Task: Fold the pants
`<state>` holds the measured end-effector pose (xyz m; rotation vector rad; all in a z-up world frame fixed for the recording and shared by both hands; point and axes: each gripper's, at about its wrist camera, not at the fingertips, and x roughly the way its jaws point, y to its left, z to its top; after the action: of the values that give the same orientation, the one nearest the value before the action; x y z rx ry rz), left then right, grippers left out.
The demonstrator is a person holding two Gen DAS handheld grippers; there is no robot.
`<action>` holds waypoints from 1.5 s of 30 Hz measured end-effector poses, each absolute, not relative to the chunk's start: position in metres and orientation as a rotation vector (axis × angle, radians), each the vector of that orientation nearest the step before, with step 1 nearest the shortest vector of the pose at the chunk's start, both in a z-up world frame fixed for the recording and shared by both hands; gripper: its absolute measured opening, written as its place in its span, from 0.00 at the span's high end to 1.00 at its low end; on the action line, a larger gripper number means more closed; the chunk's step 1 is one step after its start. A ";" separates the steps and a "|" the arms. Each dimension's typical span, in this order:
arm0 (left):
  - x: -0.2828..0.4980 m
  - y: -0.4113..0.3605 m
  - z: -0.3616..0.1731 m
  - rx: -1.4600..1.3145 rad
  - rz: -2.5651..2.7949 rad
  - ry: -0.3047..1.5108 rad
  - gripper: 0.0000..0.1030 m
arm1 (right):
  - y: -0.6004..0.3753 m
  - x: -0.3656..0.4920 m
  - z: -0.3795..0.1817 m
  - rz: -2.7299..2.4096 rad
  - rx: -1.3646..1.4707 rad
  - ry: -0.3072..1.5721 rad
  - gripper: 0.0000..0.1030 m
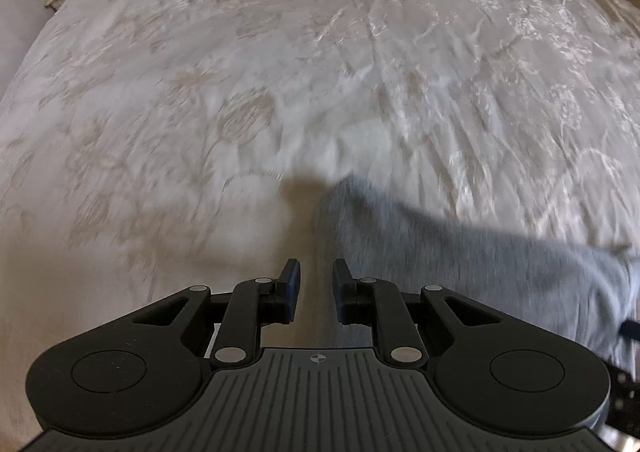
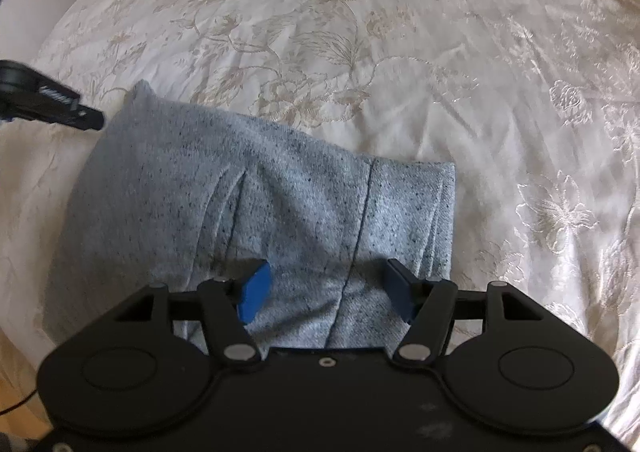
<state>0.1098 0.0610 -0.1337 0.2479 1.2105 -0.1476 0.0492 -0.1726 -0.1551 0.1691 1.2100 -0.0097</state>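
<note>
The grey pants [image 2: 256,211] lie folded on the bed [image 2: 400,51]. The right gripper [image 2: 324,288] is wide open above them, the left gripper [image 1: 316,288] nearly closed, both holding nothing.

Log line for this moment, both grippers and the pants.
left gripper: narrow gap, empty, beside pants | right gripper: open, over pants, no grip | grey pants: folded bundle on bedspread
</note>
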 end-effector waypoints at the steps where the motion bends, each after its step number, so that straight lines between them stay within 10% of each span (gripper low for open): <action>1: 0.102 0.064 -0.133 0.243 -0.150 1.213 0.83 | -0.173 0.046 -0.155 -0.009 0.158 1.209 0.31; 16: 0.007 0.072 -0.153 0.356 -0.283 1.229 0.83 | -0.186 -0.013 -0.156 -0.082 0.300 1.233 0.06; 45: 0.047 0.077 -0.185 0.279 -0.397 1.222 0.82 | -0.233 0.050 -0.186 0.012 0.520 1.212 0.00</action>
<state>0.0474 0.0766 -0.1854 0.2792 1.2217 -0.3969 0.0496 -0.2335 -0.1856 0.5200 1.2117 0.0123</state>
